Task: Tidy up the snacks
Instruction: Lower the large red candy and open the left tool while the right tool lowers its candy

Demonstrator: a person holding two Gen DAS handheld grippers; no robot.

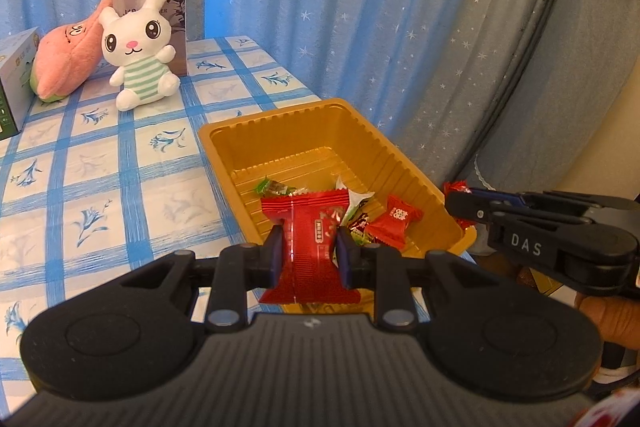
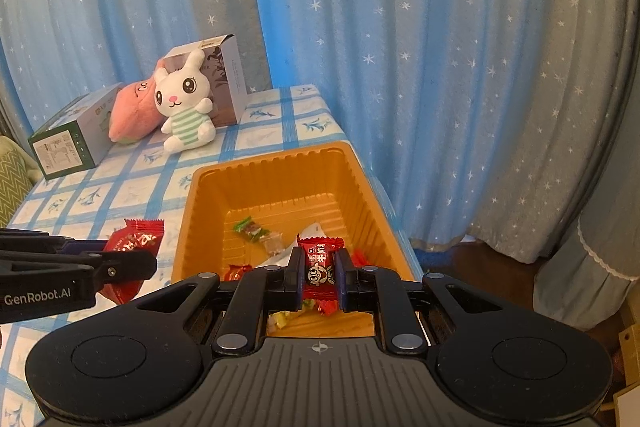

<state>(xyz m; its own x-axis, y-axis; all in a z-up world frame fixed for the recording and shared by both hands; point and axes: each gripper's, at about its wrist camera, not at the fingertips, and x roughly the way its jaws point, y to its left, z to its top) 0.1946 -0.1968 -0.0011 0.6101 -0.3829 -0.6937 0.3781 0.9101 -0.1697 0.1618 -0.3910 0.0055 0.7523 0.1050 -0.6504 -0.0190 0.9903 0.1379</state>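
A gold plastic tray point(image 1: 296, 123) point(image 2: 280, 171) stands on the checked tablecloth near its right edge and holds several wrapped candies point(image 1: 394, 221) point(image 2: 252, 229). My left gripper point(image 1: 309, 243) is shut on a large red snack packet point(image 1: 312, 251) at the tray's near left corner; the packet also shows in the right wrist view point(image 2: 134, 243). My right gripper point(image 2: 319, 271) is shut on a small red candy point(image 2: 320, 263) above the tray's near end. In the left wrist view the right gripper point(image 1: 464, 201) comes in from the right over the tray's near right rim.
At the table's far end sit a white plush rabbit point(image 1: 138, 47) point(image 2: 184, 103), a pink plush point(image 1: 64, 63), an upright box point(image 2: 228, 79) and a lying green-and-white box point(image 2: 68, 143). Blue starred curtains hang behind and right of the table.
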